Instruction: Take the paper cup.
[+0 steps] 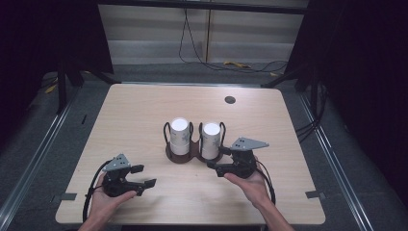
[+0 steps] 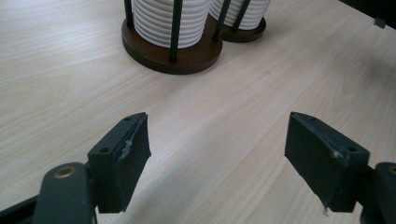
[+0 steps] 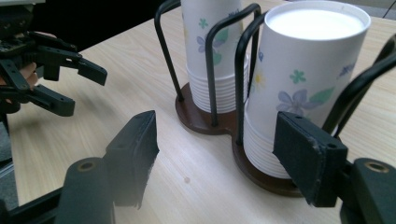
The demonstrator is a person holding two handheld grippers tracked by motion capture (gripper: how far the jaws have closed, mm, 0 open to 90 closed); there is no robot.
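High view shows the right tool (image 1: 217, 160) spread open beside the right stack of white floral paper cups (image 1: 211, 140) in the brown wire-hooped holder (image 1: 181, 156), apparently lined up to grip it, while the left tool (image 1: 146, 176) waits open on the pale wooden bench (image 1: 144, 106).

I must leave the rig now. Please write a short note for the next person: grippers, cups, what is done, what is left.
Left gripper: open, holds nothing, low over the table, short of the holder.
Right gripper: open, holds nothing, beside the right stack.
Cups: two upside-down stacks, left stack and right stack, both in the holder's wire loops.
Done: no cup taken out yet.
Left: probably grasp the right stack's top cup and lift it out.
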